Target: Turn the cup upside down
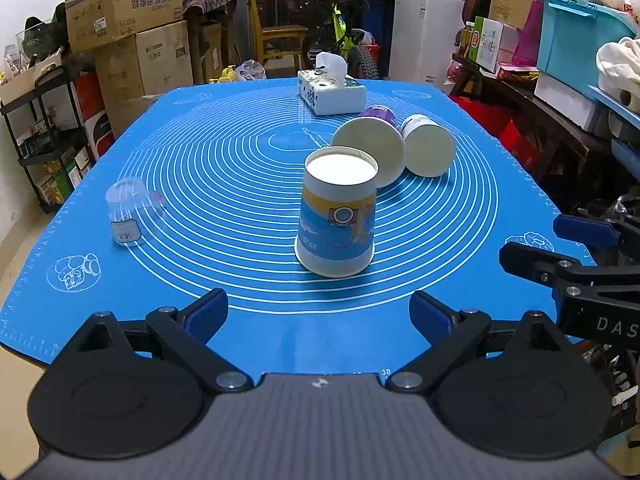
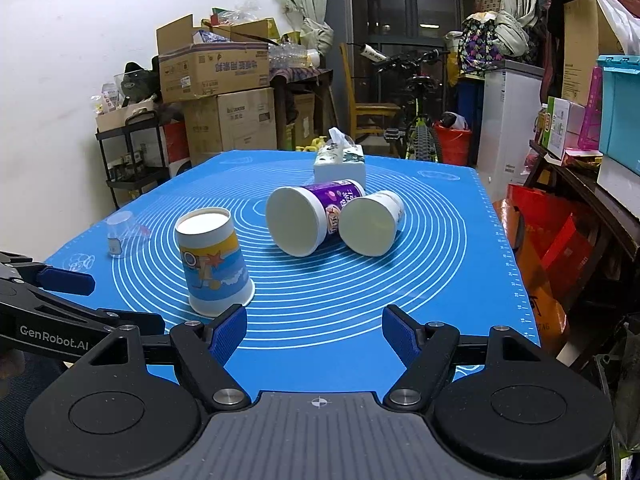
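A blue and yellow paper cup (image 1: pixel 338 216) stands upside down on the blue mat (image 1: pixel 224 184), its white base up; it also shows in the right wrist view (image 2: pixel 214 262). My left gripper (image 1: pixel 318 312) is open and empty, just short of this cup. My right gripper (image 2: pixel 314 330) is open and empty, with the cup just beyond its left finger (image 2: pixel 228 330). A purple cup (image 2: pixel 312 216) and a white cup (image 2: pixel 372 226) lie on their sides behind, mouths toward me.
A tissue box (image 1: pixel 332 90) stands at the mat's far side. A small clear glass (image 1: pixel 130 212) stands upside down at the left. The right gripper's fingers (image 1: pixel 560 264) show at the left view's right edge. Boxes, shelves and a bicycle surround the table.
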`<action>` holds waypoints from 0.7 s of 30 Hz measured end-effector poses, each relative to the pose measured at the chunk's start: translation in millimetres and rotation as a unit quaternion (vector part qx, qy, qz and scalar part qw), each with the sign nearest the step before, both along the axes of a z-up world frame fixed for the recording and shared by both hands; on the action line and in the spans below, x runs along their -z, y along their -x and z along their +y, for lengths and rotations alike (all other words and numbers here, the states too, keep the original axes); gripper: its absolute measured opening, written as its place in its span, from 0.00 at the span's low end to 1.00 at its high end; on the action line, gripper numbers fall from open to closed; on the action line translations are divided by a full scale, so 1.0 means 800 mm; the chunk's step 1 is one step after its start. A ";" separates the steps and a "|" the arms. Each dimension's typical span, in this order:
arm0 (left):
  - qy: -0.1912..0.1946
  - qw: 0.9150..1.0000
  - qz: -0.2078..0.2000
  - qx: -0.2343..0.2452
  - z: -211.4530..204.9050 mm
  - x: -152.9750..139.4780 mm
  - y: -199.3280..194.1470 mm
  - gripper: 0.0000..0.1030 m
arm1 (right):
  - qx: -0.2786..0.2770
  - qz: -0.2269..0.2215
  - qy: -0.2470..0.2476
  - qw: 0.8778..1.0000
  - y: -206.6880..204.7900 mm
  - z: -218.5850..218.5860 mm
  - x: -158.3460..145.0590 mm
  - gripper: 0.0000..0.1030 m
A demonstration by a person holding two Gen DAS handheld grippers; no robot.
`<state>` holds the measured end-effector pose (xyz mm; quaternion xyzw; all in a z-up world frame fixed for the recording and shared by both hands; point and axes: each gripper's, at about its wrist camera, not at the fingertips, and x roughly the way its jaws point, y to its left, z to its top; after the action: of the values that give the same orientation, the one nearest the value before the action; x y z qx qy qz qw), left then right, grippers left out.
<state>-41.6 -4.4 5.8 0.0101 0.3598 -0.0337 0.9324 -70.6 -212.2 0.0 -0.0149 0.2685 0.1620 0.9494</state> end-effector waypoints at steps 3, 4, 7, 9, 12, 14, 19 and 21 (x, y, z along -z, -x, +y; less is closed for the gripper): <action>0.000 1.000 0.000 0.000 0.000 0.000 0.000 0.94 | -0.001 0.001 0.001 1.000 0.000 0.001 0.000 0.76; 0.000 1.000 0.000 0.000 0.000 0.000 0.000 0.94 | -0.001 0.001 0.000 1.000 0.000 0.001 -0.001 0.76; -0.001 1.000 0.001 0.000 0.000 0.000 0.000 0.94 | -0.001 0.000 0.000 1.000 0.001 0.001 -0.001 0.76; -0.002 1.000 0.001 0.001 0.000 0.002 0.001 0.94 | -0.001 -0.001 -0.001 1.000 0.001 0.002 -0.002 0.76; -0.003 1.000 0.002 0.001 0.001 0.004 0.001 0.94 | -0.001 -0.002 -0.001 1.000 0.002 0.001 -0.002 0.76; -0.003 1.000 0.003 0.001 0.001 0.005 0.002 0.94 | -0.001 -0.002 -0.001 1.000 0.001 0.001 -0.002 0.76; -0.003 1.000 0.002 0.001 0.002 0.005 0.002 0.94 | -0.002 -0.002 -0.002 1.000 0.002 0.001 -0.002 0.76; -0.003 1.000 0.002 0.001 0.002 0.005 0.002 0.94 | -0.002 -0.002 -0.002 1.000 0.002 0.001 -0.002 0.76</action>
<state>-43.1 -3.2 2.2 0.0133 0.3619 -0.0338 0.9315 -72.0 -211.6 1.4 -0.0142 0.2662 0.1639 0.9498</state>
